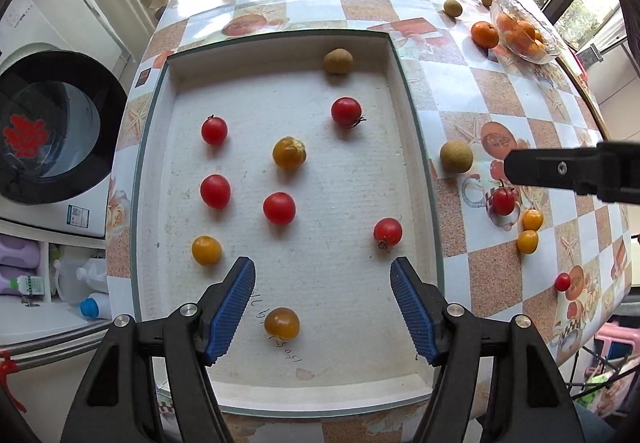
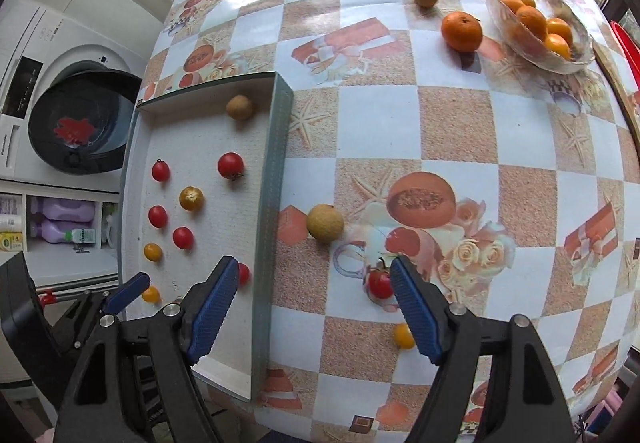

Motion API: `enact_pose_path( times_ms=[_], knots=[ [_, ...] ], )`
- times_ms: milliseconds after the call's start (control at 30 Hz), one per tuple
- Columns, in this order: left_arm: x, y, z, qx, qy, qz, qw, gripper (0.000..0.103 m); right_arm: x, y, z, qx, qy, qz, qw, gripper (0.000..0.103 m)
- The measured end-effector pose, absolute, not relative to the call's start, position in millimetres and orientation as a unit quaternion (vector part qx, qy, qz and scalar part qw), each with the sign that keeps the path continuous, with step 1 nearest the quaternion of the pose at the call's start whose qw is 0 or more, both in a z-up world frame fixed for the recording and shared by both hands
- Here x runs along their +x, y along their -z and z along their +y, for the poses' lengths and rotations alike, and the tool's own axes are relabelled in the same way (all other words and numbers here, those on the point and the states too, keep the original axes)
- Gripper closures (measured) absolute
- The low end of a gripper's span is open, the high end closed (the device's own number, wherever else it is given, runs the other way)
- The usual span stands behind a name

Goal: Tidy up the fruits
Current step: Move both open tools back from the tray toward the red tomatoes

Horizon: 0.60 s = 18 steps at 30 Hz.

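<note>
Red and yellow cherry tomatoes lie scattered across the white tray (image 1: 404,131), with one brown longan (image 1: 338,61) up in its far corner. The left hand-held gripper (image 1: 322,303) hangs over the near end of that tray, spread wide and carrying nothing, a yellow cherry tomato (image 1: 282,323) just below its fingers. The right hand-held gripper (image 2: 311,307) is likewise released and empty, poised above the checked worktop (image 2: 460,131) beside the tray's right wall. A loose red cherry tomato (image 2: 379,283) sits just beside its right finger, off-centre in the gap, with a second longan (image 2: 325,223) a little beyond and a yellow tomato (image 2: 402,335) nearer in. Further off, a mandarin (image 2: 461,31) rests near the glass bowl (image 2: 532,43) of mandarins. My worry is that tomato: round and smooth on glossy oilcloth, it could be nudged by the finger and roll toward the worktop's edge, or be crushed if gripped too hard.
</note>
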<state>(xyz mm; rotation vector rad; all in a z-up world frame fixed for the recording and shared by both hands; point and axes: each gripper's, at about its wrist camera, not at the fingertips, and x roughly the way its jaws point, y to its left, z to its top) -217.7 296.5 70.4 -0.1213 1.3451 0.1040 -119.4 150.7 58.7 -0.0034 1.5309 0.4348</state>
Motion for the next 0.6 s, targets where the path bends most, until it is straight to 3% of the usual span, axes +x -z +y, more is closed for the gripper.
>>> enact_pose_path(
  times_ms=[367, 600],
  knots=[
    [-186, -81, 245, -0.024, 0.024, 0.615, 0.788, 0.032, -154, -38, 47, 0.016, -0.104, 0.716, 0.69, 0.022],
    [-170, -61, 210, -0.043, 0.052, 0.64, 0.765, 0.032, -183, -33, 22, 0.013, -0.093, 0.726, 0.682, 0.022]
  ],
)
